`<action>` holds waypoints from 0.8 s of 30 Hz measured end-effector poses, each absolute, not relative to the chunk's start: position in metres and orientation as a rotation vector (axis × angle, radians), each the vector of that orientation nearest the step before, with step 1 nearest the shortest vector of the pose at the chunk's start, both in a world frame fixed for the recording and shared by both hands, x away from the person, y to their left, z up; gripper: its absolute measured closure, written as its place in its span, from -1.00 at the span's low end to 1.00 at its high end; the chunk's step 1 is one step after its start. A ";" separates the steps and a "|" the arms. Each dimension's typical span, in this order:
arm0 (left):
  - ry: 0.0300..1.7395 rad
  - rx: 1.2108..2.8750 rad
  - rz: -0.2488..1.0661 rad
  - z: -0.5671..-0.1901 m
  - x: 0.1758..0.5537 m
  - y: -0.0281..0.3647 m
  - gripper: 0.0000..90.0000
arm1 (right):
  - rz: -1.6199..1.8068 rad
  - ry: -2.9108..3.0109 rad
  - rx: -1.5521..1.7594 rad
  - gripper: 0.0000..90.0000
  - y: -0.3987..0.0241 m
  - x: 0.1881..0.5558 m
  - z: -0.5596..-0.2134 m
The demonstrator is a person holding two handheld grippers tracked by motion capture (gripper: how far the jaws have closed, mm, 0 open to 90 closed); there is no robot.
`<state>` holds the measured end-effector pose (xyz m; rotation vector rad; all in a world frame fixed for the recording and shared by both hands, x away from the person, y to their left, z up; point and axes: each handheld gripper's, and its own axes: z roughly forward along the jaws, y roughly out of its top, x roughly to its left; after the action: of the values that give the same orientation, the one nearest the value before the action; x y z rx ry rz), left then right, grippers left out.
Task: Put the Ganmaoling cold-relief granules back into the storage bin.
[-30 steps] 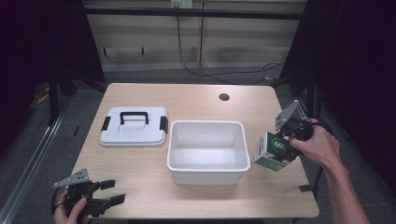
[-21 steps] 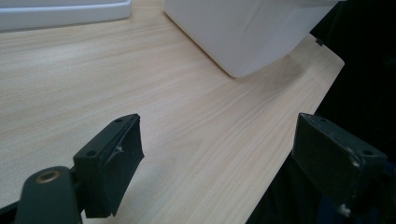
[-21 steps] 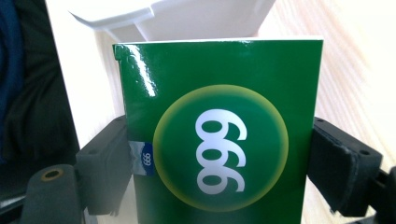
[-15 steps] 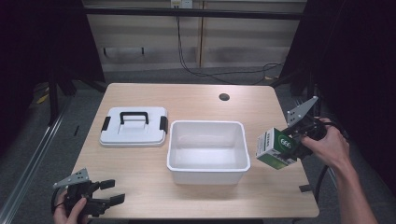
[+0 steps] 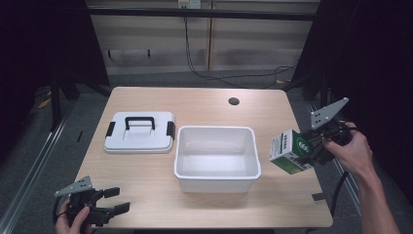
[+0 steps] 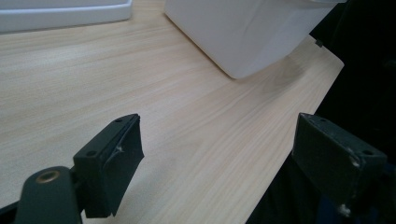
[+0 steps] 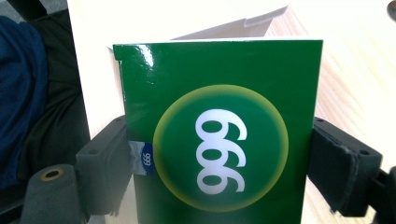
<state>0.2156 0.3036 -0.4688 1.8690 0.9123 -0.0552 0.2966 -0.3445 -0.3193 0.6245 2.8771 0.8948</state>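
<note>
Right tongs (image 5: 311, 148) are clamped on the green box (image 5: 291, 152), held tilted above the table (image 5: 204, 102) edge at 3 o'clock of the white bin (image 5: 216, 158). Left tongs (image 5: 111, 200) stand apart, empty, at 7 o'clock. White lid (image 5: 140, 132) lies at 9 o'clock, just beside the bin.

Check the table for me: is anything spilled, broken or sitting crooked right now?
Nothing spilled or broken. The green box is tilted, but it is clamped in the right gripper above the table edge beside the white bin. The lid lies flat at the bin's left, and the left gripper is open.
</note>
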 end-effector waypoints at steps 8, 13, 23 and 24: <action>0.910 1.869 -0.057 -0.469 0.215 0.304 -0.64 | 0.900 2.867 0.608 -0.64 -0.338 0.298 -0.307; 0.907 1.868 -0.057 -0.468 0.215 0.303 -0.64 | 0.944 2.844 0.587 -0.64 -0.334 0.301 -0.300; 0.910 1.870 -0.055 -0.469 0.215 0.303 -0.65 | 0.968 2.831 0.540 -0.64 -0.319 0.304 -0.286; 0.907 1.869 -0.057 -0.468 0.215 0.303 -0.65 | 0.966 2.832 0.527 -0.64 -0.315 0.305 -0.283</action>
<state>0.2151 0.3034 -0.4684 1.8689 0.9072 -0.0570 0.3046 -0.3147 -0.2833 0.5271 2.8319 0.9659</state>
